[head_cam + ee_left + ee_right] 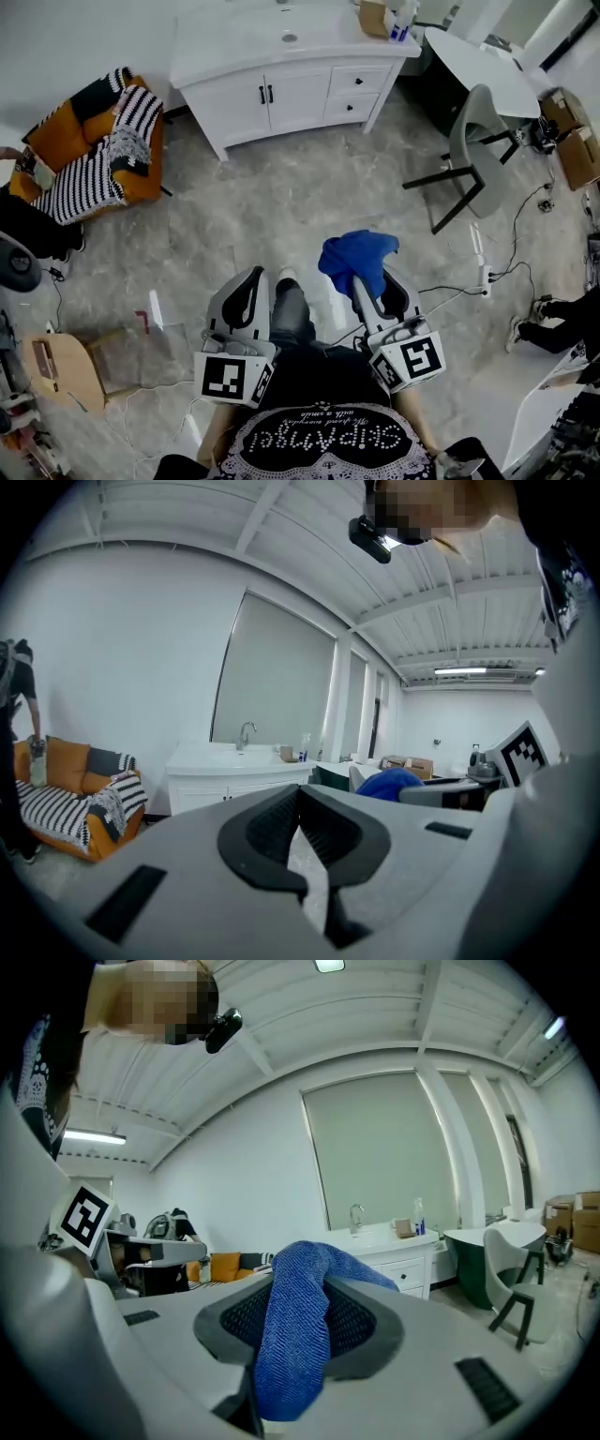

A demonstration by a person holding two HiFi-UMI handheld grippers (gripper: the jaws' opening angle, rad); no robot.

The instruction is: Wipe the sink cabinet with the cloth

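Floor (281, 211) of grey marbled stone spreads under us, with thin cables trailing over it at the right and the near left. The walls are white, and the ceiling is white with beams and strip lights.

We count one sink cabinet (281, 89), white, standing against the far wall. It has two doors with dark handles, two drawers to their right, and one tap (246, 733) above the basin. To its left sits one orange sofa (89, 155) under a striped blanket. To its right stand one white round table (478, 70) and one grey chair (473, 150). One wooden chair (66, 366) is at the near left.

We hold two grippers, both near us and well apart from the cabinet. The left gripper (255, 281) has its fingertips pressed together, nothing between them, and only a thin slit of floor shows lower down. The right gripper (300, 1283) pinches the one blue cloth (354, 255) between its pads. The cloth bunches above the fingertips and hangs down through the jaws toward us. It touches no part of the cabinet.
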